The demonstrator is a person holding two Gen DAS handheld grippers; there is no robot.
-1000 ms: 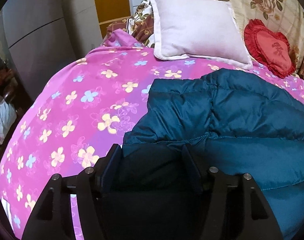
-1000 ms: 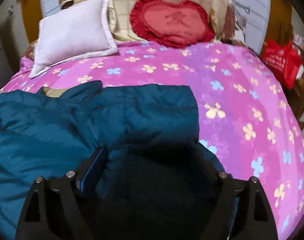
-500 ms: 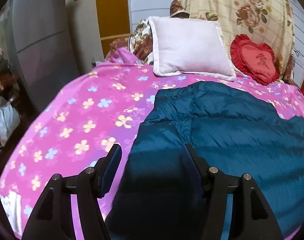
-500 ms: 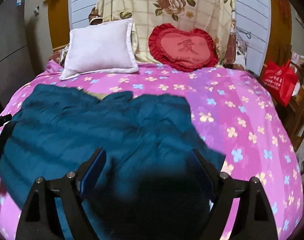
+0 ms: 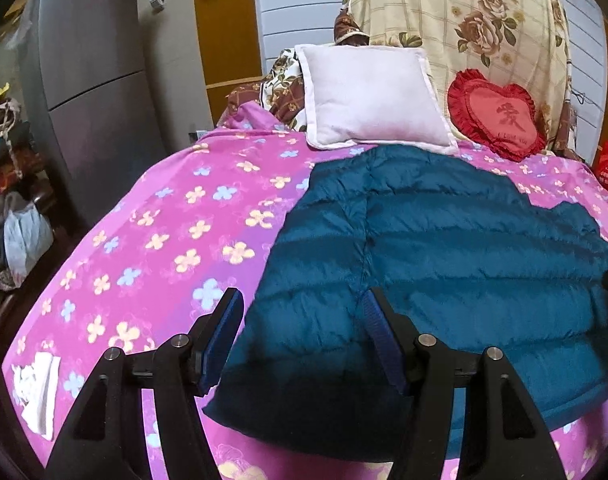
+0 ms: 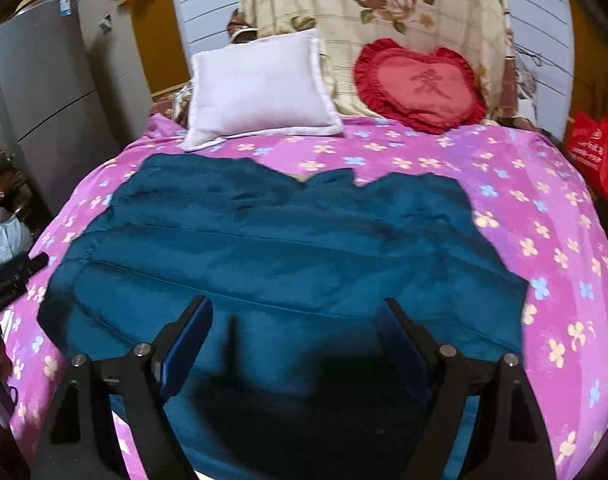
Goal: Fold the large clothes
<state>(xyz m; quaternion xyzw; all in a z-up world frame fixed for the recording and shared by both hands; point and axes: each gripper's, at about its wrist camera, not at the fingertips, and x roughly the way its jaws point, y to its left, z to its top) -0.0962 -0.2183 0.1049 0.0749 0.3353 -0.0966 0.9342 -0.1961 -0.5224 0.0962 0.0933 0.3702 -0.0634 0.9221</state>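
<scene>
Lying flat on the bed's pink flowered cover, the teal quilted down jacket reaches toward the white pillow and red heart cushion; the left tongs hang open above its near left edge, gripping nothing

From the right side, the jacket spreads wide across the cover, and the right tongs gape over its hem, empty

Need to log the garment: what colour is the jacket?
Dark teal jacket, quilted; clearest in the left wrist view.
</scene>
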